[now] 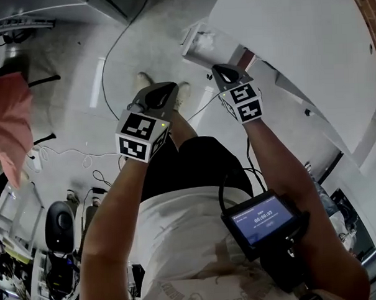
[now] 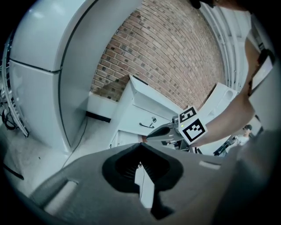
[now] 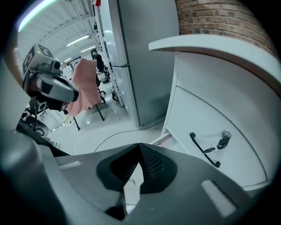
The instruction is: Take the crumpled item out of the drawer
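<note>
A pale floor [image 1: 65,52] with trailing cables lies under the standing person. Nearest, the left gripper [image 2: 140,145] is clenched with nothing between its jaws. The right gripper [image 3: 140,146] is likewise closed and empty. Just beyond it stands a white cabinet [image 3: 219,101], its drawer front carrying a black handle [image 3: 204,150] and a key [image 3: 223,138] in the lock. No view shows the crumpled item. Farther off are a brick wall [image 2: 175,57] and a hanging pink cloth [image 3: 85,85].
</note>
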A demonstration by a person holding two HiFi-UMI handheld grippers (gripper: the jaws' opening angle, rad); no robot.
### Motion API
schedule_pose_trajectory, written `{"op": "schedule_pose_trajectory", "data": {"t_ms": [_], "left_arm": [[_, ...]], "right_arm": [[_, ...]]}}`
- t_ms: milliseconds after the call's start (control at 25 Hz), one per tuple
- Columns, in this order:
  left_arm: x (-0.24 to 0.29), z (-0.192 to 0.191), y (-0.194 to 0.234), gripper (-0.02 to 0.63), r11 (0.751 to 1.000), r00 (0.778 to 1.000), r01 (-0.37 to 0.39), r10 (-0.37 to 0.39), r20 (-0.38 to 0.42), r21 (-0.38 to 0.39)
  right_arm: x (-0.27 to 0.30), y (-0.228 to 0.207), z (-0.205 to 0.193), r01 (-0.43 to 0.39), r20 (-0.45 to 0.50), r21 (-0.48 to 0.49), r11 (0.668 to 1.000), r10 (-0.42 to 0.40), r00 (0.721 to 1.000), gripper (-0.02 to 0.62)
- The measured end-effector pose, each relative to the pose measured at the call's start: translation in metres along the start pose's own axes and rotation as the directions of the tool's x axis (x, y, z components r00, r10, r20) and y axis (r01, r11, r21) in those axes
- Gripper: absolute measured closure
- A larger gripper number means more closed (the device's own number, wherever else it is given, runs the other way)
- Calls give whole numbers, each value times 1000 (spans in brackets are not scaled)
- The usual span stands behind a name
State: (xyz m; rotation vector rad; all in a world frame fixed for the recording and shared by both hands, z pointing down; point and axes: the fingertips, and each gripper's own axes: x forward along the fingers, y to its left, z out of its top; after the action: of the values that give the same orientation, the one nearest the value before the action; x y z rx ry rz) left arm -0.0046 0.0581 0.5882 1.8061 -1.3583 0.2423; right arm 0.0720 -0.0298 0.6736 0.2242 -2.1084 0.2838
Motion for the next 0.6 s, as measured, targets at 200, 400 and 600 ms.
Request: {"op": "schedule_pose_trajectory", "data": {"t_ms": [200,400,600], "left_arm": [[15,-25,13,603,1000,1000,3,-3,-11,-6],[27,-45,24,603,1000,1000,1,-1,-29,-16],[47,-54,30,603,998,1000,-3,2,-11,-66]], "right_arm": [[32,-7,-9,26,-34,-39,999,-27,999,588],[61,-20,-21,56,-62,-38,998,-59,996,588],[82,-35,-41,74,-98,-33,997,-77,992,588]]}}
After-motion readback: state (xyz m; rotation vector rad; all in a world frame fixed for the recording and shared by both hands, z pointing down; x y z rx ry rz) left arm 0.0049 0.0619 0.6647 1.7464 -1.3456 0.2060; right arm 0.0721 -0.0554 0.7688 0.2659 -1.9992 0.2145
